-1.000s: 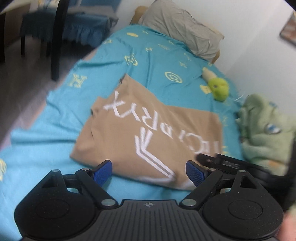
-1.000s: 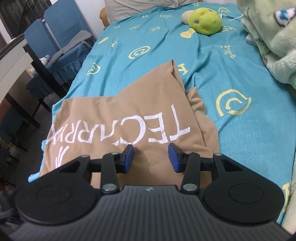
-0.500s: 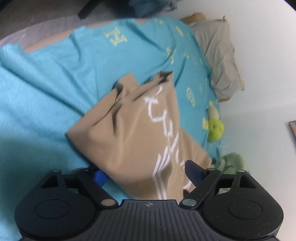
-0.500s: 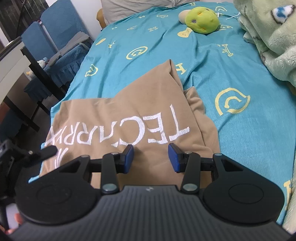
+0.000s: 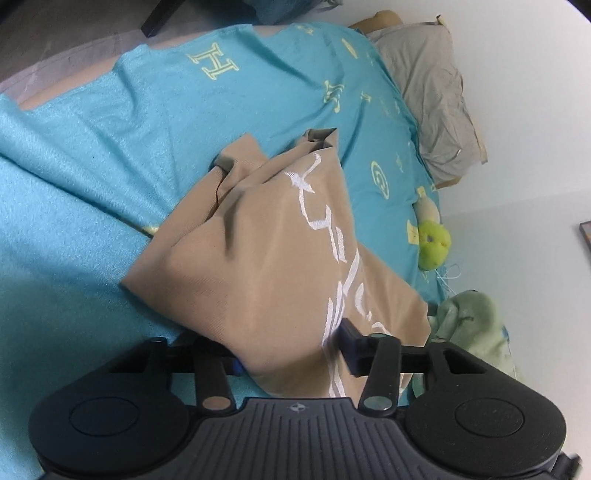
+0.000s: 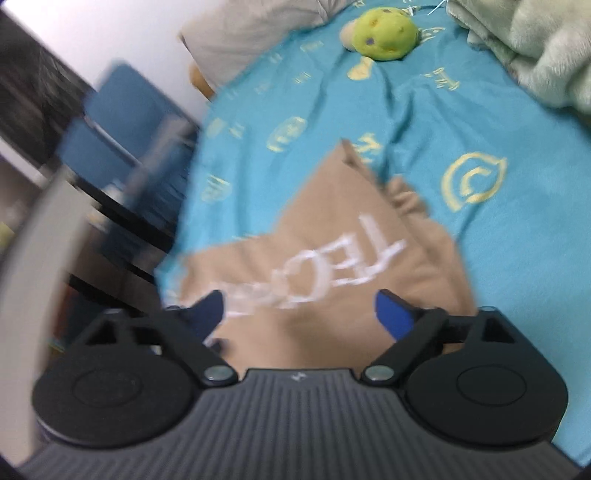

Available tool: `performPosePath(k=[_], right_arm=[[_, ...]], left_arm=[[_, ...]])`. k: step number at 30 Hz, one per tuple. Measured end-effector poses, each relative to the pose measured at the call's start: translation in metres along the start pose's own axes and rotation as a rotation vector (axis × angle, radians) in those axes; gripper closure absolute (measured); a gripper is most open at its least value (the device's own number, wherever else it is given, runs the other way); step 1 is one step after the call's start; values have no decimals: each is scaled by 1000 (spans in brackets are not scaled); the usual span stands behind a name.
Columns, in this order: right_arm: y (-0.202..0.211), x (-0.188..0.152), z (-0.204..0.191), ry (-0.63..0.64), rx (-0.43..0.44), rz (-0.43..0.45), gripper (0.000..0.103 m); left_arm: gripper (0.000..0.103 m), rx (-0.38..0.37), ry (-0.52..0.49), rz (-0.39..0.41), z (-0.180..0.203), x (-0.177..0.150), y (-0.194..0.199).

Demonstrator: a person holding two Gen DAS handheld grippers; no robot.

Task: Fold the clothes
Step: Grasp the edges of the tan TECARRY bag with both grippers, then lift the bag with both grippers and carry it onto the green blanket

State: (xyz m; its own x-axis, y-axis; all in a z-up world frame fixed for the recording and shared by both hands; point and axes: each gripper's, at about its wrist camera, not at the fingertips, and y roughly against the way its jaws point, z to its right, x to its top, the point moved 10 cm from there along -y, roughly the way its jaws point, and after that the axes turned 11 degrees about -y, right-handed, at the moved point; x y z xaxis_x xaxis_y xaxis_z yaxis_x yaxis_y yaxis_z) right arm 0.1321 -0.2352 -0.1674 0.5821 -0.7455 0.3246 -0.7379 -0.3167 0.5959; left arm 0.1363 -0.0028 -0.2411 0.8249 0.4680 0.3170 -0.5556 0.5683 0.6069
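Observation:
A tan shirt point(image 5: 258, 258) with white lettering lies on the teal bed sheet point(image 5: 110, 147). My left gripper point(image 5: 291, 350) is at its near edge, jaws closing, with a bunched fold of the cloth between them. The cloth drapes over the left finger and hides its pad, while the right pad point(image 5: 351, 343) presses the fabric. In the blurred right wrist view, my right gripper point(image 6: 300, 306) hangs over the shirt point(image 6: 314, 240), jaws opening wide and nothing pinched between them.
A grey pillow point(image 5: 432, 85) lies at the head of the bed by the white wall. A green plush toy point(image 6: 386, 33) and a pale green fleece blanket point(image 6: 535, 44) sit on the far side. A blue chair point(image 6: 122, 122) stands beside the bed.
My left gripper rolled, dropped to the shirt's edge and closed on the cloth, which now rises in a fold. My right gripper's jaws spread wide and its view tilted.

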Motion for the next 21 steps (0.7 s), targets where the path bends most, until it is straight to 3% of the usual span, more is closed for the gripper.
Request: performPosePath(k=[3, 7, 9, 13, 15, 17, 21], right_arm=[[4, -27, -18, -113, 147, -127, 10], [-16, -62, -20, -238, 214, -261, 11], [-28, -66, -10, -320, 215, -257, 11], [-31, -38, 22, -488, 191, -91, 10], [-29, -23, 40, -535, 160, -14, 19], [-32, -18, 55, -551, 105, 12, 38], [-28, -17, 51, -499, 80, 61, 63]], left_arm=[[73, -42, -16, 27, 11, 7, 4], [78, -129, -26, 74, 28, 19, 14], [79, -149, -19, 86, 30, 21, 17], [79, -172, 17, 102, 28, 24, 20], [79, -190, 36, 116, 27, 24, 23], [79, -198, 32, 129, 27, 25, 24], [79, -183, 8, 138, 29, 24, 27]])
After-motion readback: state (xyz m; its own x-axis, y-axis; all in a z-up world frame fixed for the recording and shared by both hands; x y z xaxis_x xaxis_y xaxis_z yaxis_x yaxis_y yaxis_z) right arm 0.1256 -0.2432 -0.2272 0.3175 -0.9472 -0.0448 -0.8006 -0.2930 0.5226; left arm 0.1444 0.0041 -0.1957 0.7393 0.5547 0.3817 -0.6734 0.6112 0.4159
